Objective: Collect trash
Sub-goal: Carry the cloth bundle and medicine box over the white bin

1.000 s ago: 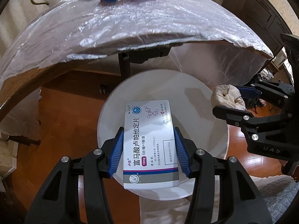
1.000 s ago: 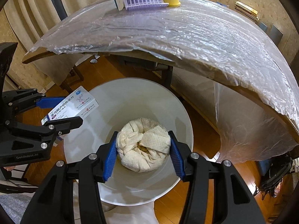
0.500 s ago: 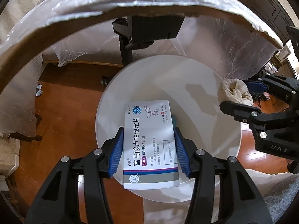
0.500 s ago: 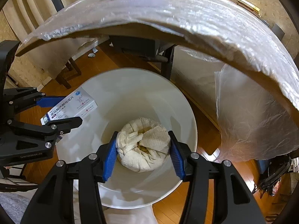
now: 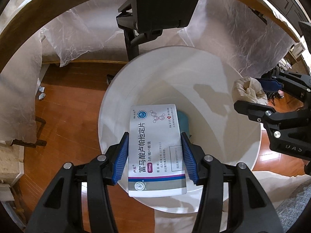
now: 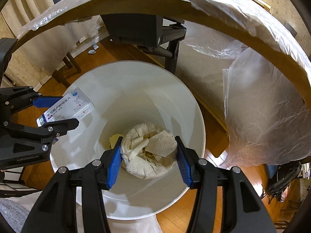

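My left gripper [image 5: 155, 153] is shut on a white medicine box [image 5: 156, 147] with Chinese print, held over the mouth of a white round trash bin [image 5: 223, 101]. My right gripper [image 6: 148, 155] is shut on a crumpled wad of white paper towel [image 6: 149, 151], held over the same bin [image 6: 190, 104]. Each gripper shows in the other's view: the right one with the wad [image 5: 248, 91], the left one with the box [image 6: 68, 108]. A teal item [image 5: 183, 122] lies in the bin under the box, and something pale yellow [image 6: 114, 138] lies beside the wad.
The bin stands on a wooden floor [image 5: 73, 116] below a plastic-covered table edge [image 6: 252, 44]. A black table base [image 5: 153, 13] stands behind the bin. Clear plastic sheeting [image 6: 268, 120] hangs at the right. Small scraps [image 5: 41, 93] lie on the floor at the left.
Both grippers have moved down below the table edge and closer to the bin, each keeping its load. The tabletop items have left view.
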`<state>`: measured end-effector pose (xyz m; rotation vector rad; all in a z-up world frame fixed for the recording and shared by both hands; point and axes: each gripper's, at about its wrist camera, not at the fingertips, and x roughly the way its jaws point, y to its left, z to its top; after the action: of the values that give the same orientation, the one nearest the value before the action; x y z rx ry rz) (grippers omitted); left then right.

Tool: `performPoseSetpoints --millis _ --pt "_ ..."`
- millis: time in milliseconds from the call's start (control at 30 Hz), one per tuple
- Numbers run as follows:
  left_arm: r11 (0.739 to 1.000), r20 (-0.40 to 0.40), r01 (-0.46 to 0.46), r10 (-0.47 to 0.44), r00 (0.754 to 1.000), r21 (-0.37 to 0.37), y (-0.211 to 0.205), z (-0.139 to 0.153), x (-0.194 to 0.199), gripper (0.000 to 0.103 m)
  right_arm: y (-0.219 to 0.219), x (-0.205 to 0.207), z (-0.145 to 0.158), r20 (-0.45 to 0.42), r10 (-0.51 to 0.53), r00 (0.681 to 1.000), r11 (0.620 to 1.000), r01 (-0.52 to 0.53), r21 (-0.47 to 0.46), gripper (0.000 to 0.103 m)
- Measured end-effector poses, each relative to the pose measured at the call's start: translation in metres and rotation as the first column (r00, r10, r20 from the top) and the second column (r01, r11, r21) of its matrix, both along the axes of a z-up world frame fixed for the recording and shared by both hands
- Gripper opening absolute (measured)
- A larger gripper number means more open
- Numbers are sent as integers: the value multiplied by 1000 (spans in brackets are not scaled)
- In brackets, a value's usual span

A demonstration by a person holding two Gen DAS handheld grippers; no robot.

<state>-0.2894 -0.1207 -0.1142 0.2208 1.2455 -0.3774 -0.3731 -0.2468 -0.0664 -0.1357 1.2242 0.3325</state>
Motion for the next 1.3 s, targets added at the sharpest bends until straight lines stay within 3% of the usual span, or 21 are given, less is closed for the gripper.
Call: performPoseSetpoints --millis 767,1233,1267,1300 --pt "999 13 23 -23 1000 29 -8 0 -1 53 -5 0 -4 -2 -15 1000 1000 15 -3 51" --pt "1000 19 29 -29 999 10 -10 0 2 53 -7 3 -1 2 -11 1000 1000 11 -8 51" --pt "999 29 35 -34 999 -4 -10 2 1 53 -8 1 1 16 -6 1000 1000 6 7 52" --pt "999 55 43 -42 998 -28 -10 6 0 57 -9 0 5 33 -3 999 1000 2 16 60"
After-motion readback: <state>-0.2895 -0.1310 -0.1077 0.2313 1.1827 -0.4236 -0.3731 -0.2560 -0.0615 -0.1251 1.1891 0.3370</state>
